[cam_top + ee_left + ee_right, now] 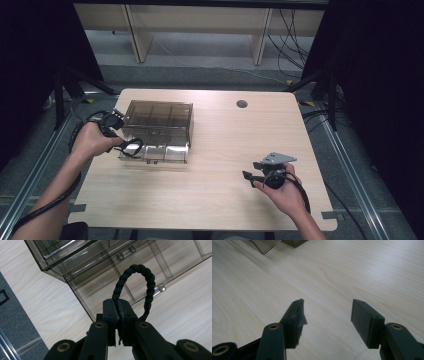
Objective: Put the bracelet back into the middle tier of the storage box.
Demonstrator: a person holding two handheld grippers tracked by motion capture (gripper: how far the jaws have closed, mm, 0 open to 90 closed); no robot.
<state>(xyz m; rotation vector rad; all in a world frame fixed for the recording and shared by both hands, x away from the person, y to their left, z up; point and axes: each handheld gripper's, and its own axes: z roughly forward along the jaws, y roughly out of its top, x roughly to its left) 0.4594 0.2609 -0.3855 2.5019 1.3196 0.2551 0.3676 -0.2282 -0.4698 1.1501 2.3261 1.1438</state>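
The left gripper (117, 305) pinches a black twisted-rope loop (140, 287) right at the smoky clear plastic drawer box (159, 131), apparently mid-delivery; next, lower it into a drawer, while the right gripper (327, 315) waits wide open, well apart.

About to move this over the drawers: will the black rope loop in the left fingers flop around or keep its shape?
The rope loop stands up in a round arch above the shut left gripper, so it probably holds its shape. Its twisted surface likely grips well. It looks light, so it may sway or catch on the clear drawer box.
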